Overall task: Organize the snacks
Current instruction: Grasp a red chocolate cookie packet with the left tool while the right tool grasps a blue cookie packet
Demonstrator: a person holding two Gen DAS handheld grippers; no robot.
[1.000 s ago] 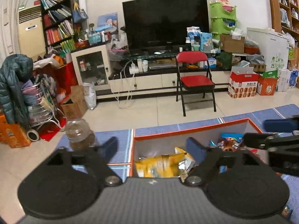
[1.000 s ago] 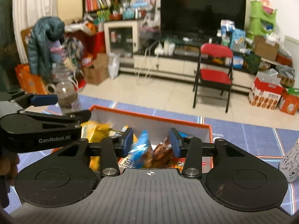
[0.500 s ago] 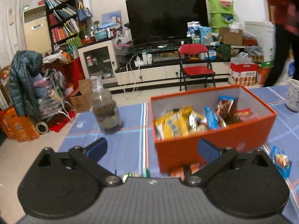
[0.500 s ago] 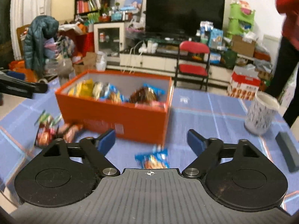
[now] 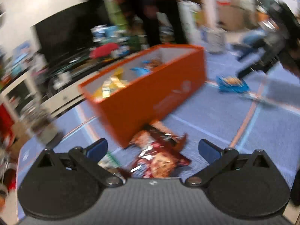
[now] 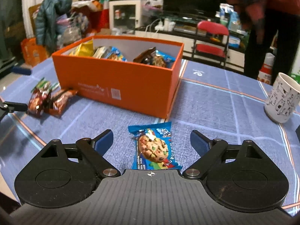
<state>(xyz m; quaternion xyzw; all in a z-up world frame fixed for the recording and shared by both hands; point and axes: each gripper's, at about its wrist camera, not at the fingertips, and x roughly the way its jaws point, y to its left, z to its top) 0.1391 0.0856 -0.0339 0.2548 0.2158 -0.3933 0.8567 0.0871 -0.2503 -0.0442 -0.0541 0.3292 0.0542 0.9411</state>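
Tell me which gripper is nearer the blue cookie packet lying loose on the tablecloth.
Right. The right gripper is open with the blue cookie packet between its fingers. The left gripper is off by the red snack packets.

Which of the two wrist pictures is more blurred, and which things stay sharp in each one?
Left wrist view: strong motion blur; the orange box and the red snack packs smear, only the left claw is sharp. Right wrist view: mostly crisp; the blue cookie pack and right claw are clear, the room behind is soft, and the fisheye bends the table lines.
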